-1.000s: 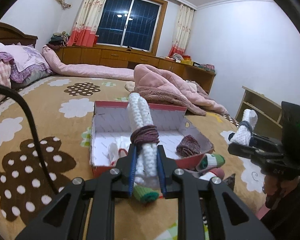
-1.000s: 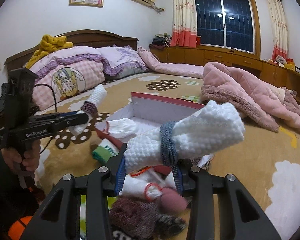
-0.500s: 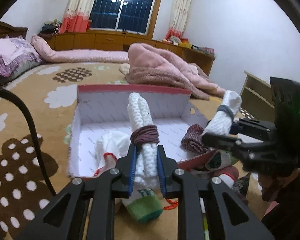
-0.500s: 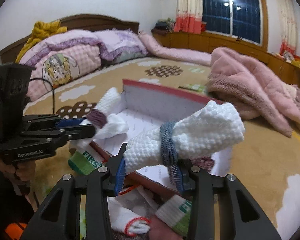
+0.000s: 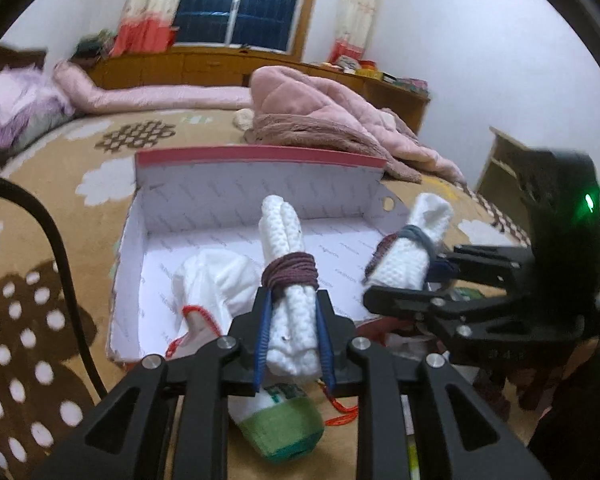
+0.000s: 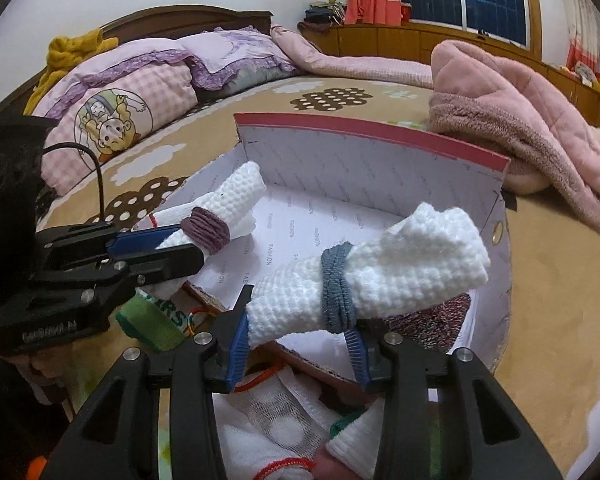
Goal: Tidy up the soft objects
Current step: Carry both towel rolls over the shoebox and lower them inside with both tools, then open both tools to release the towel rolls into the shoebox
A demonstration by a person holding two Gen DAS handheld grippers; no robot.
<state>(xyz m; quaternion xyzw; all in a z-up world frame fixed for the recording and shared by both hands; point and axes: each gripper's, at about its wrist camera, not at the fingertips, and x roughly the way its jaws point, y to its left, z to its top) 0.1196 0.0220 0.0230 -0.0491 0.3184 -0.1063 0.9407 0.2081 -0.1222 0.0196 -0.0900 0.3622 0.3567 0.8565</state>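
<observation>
My left gripper [image 5: 291, 332] is shut on a rolled white knit cloth tied with a maroon band [image 5: 288, 276]; it also shows in the right wrist view [image 6: 220, 216]. My right gripper [image 6: 296, 342] is shut on a rolled white knit cloth tied with a grey band [image 6: 364, 276], seen too in the left wrist view [image 5: 412, 248]. Both rolls hang over the front of an open red-edged cardboard box [image 5: 260, 160] [image 6: 364, 128] on the bed. Inside the box lie a white glove with red trim [image 5: 212, 284] and a maroon knit piece [image 6: 432, 328].
Loose socks and gloves lie in front of the box, among them a green-cuffed sock [image 5: 284, 432] [image 6: 152, 320]. A pink blanket heap [image 5: 324, 116] lies behind the box. Pillows [image 6: 132, 96] sit at the headboard. A wooden shelf [image 5: 500, 160] stands right of the bed.
Both grippers moved forward and down with their rolls, from above the loose pile to over the box's front. The box now looks nearer and larger in both views.
</observation>
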